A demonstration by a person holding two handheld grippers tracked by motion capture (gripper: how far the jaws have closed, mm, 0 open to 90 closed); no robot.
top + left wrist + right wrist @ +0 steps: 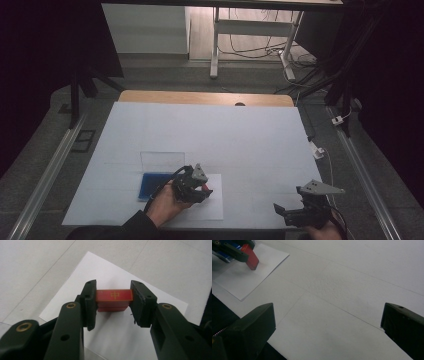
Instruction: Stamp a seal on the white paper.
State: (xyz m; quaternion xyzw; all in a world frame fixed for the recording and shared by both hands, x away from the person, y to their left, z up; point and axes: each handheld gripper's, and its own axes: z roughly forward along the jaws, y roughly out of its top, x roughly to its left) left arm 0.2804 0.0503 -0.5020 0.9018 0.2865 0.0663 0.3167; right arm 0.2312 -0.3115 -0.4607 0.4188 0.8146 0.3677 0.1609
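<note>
Clamping a red stamp block (114,299) between its two black jaws, the left gripper (114,301) holds it by the short ends — a gold character shows on the top face — with the block's lower end down on a white sheet of paper (110,337). In the high view a blue ink pad (150,186) lies just beside that sheet, a clear lid (162,161) behind it. The right gripper (328,322) hangs wide open and empty over the white table cover (352,285), well apart.
</note>
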